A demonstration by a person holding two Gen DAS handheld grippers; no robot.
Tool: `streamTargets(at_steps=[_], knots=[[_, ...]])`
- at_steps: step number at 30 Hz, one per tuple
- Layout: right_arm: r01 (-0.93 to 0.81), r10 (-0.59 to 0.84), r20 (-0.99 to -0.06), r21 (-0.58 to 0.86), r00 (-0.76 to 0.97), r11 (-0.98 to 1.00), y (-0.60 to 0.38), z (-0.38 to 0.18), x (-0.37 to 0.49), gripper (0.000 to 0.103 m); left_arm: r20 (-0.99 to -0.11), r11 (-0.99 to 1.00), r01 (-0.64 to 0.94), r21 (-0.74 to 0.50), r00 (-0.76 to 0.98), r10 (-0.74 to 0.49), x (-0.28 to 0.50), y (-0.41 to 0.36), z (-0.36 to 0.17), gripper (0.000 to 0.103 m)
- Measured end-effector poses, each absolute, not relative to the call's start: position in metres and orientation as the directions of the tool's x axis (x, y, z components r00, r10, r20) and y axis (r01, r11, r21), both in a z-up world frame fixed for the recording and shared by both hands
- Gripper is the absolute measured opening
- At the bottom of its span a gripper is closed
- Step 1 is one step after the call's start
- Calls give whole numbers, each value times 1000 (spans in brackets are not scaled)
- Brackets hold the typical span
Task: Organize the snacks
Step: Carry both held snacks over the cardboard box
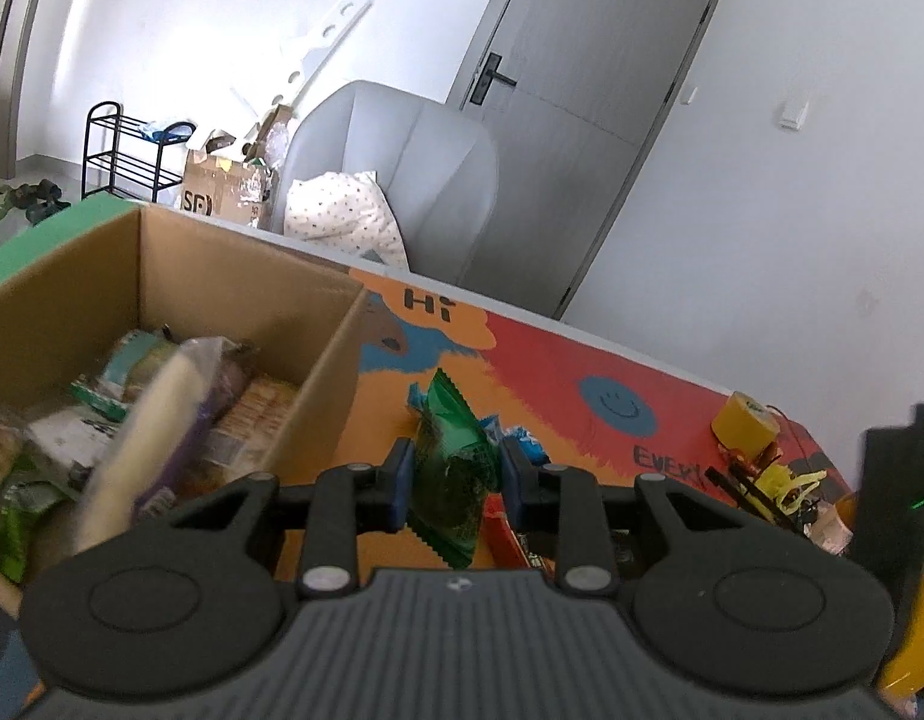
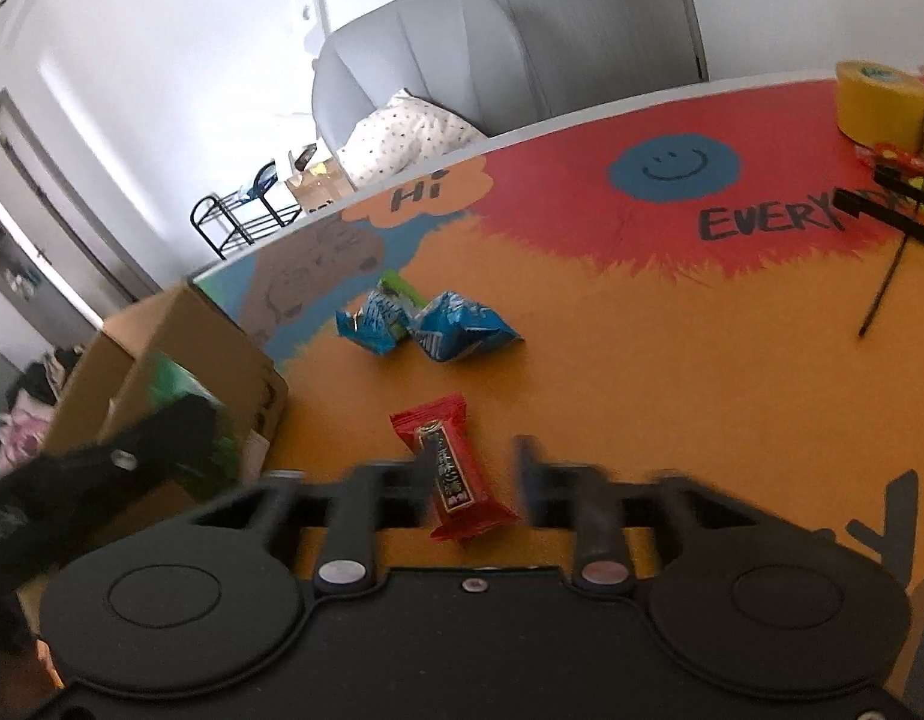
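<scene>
Left gripper (image 1: 456, 480) fingers pinch a crinkly green foil packet (image 1: 453, 480); right gripper (image 2: 471, 480) fingers stand apart, straddling a glossy red wrapper (image 2: 456, 474) on the counter (image 2: 672, 390).

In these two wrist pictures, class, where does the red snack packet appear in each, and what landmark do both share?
Left wrist view: the red snack packet is a sliver low at centre, mostly hidden behind the green packet held in the left gripper.
Right wrist view: it lies bottom centre on the table, between the right gripper's fingers.
Shared landmark: the blue smiley face.
</scene>
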State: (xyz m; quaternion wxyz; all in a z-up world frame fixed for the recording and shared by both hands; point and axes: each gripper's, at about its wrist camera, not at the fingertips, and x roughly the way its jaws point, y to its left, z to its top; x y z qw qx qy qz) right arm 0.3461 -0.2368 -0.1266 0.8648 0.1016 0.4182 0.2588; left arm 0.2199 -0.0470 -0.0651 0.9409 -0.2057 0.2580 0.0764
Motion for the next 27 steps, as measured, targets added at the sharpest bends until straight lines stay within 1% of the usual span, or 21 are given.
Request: streamTargets(at_steps=[2,3,4,5,10,15,20,27], knots=[[-369,517,-686,369,512,853,-230,-131,345,47,-504,906,-254,-339,862,54,214,-43,-58,29],[-380,506,-680,344,530,859,-226,-132,343,40,-496,905,-258,-339,866,61,211,-41,-54,29],[-390,491,-686,315,537,865,-223,-132,342,24,-489,903,-261,-342,870,66,208,-37,-50,29],[-392,496,-691,320,527,863,-222,-133,343,18,-482,903,-266,-339,873,77,206,-34,-46,29],[-408,532,-661,353,528,842,-225,-122,337,17,-471,897,-296,-327,874,117,199,-18,-38,25],[-420,557,-630,372,541,828,-225,-106,331,17,-457,886,-322,-333,877,147,192,-1,-30,16],[-446,584,-593,381,554,810,-219,-87,320,17,-458,870,-363,-333,869,187,184,16,-28,15],[-495,636,-542,403,549,770,-209,-63,305,17,-495,842,-425,-333,838,228,175,38,-32,16]])
